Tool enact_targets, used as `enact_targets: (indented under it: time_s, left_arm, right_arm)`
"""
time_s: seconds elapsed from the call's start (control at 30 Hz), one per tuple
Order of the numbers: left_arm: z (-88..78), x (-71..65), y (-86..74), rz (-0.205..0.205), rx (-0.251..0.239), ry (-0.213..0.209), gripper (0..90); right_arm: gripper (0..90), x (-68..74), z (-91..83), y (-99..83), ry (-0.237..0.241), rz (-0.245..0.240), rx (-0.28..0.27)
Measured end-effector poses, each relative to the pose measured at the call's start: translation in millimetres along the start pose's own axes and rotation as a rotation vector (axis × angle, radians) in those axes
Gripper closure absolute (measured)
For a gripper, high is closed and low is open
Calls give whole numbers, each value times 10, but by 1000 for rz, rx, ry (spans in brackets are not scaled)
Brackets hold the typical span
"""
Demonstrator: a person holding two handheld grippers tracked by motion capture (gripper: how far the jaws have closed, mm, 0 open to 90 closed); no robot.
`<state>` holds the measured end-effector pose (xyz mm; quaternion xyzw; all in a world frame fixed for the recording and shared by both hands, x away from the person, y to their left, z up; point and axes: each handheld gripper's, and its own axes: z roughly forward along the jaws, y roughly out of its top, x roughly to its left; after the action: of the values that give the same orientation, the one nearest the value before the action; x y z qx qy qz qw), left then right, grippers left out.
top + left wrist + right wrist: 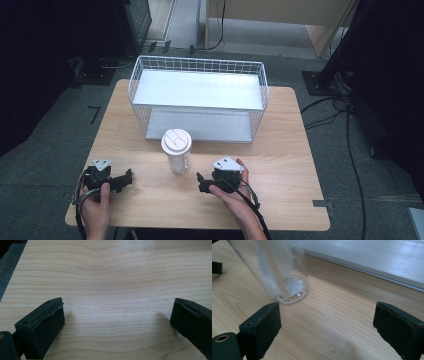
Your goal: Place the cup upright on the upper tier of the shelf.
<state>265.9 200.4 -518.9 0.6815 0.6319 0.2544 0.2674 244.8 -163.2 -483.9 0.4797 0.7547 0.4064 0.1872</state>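
A clear plastic cup [176, 151] with a white lid stands upright near the middle of the wooden table [280, 200], just in front of a white wire basket [198, 98]. My right gripper [201, 182] rests on the table to the right of the cup, open, pointing left toward it. The right gripper view has the cup's base [287, 282] just beyond my left jaw, nothing between the jaws. My left gripper [128, 178] lies near the table's front left, open, pointing right. Bare wood lies between its jaws in the left gripper view.
The wire basket has a white shelf [197, 90] on top and a white floor [374, 257] below, open toward me. Cables [350, 150] run over the grey floor to the right of the table. Dark equipment stands at the back left and right.
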Motion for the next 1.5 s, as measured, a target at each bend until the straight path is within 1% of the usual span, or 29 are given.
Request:
enact_targets:
  time_s: [0.03,0.07,0.1,0.17,0.2,0.23,0.27,0.33,0.37,0.4,0.47,0.57,0.83,0.87,0.97,1.0,1.03,1.07,1.1,1.17,1.33,1.37,1.4,1.5]
  left_arm:
    - [0,0,0,0,0,0,0]
    - [0,0,0,0,0,0,0]
    - [0,0,0,0,0,0,0]
    - [0,0,0,0,0,0,0]
    - [0,0,0,0,0,0,0]
    - [0,0,0,0,0,0,0]
    - [0,0,0,0,-1,0,0]
    - [0,0,0,0,0,0,0]
    - [0,0,0,0,0,0,0]
    - [0,0,0,0,0,0,0]
    - [0,0,0,0,0,0,0]
    - [0,0,0,0,0,0,0]
    - [1,0,0,0,0,0,0]
    - [0,0,0,0,0,0,0]
    - [0,0,0,0,0,0,0]
    - [0,0,0,0,0,0,0]
    - [0,0,0,0,0,0,0]
    - [1,0,0,0,0,0,0]
    - [1,0,0,0,0,0,0]
    - [2,-1,0,-2,-2,0,0]
    - [0,0,1,0,0,0,0]
    - [0,0,1,0,0,0,0]
    - [1,0,0,0,0,0,0]
    - [0,0,1,0,0,0,0]
  right_arm:
    - [78,0,0,0,0,0,0]
    - [78,61,30,28,10,-3,-10]
    - [78,61,30,28,10,-3,-10]
    - [78,114,54,58,24,-4,-27]
    - [78,165,82,84,38,-8,-37]
    - [78,165,82,84,38,-8,-37]
    - [78,226,109,110,57,-14,-51]
    - [78,271,131,131,69,-17,-60]
    - [78,271,131,131,69,-17,-60]
    - [78,324,158,157,76,-12,-75]
    - [78,357,178,179,75,-19,-91]
    - [78,407,214,225,68,-16,-114]
    - [80,496,282,349,41,7,-202]
    - [80,505,288,361,44,5,-212]
    - [83,551,314,389,30,-6,-242]
    - [83,551,314,389,30,-6,-242]
    - [85,575,335,411,26,-2,-260]
    - [85,575,335,411,26,-2,-260]
    - [87,601,354,439,18,-1,-279]
    - [87,628,371,475,17,-8,-300]
    - [87,695,403,574,-2,-15,-334]
    - [87,695,403,574,-2,-15,-334]
    - [88,722,408,610,-13,-16,-352]
    - [89,743,419,633,-18,-23,-356]
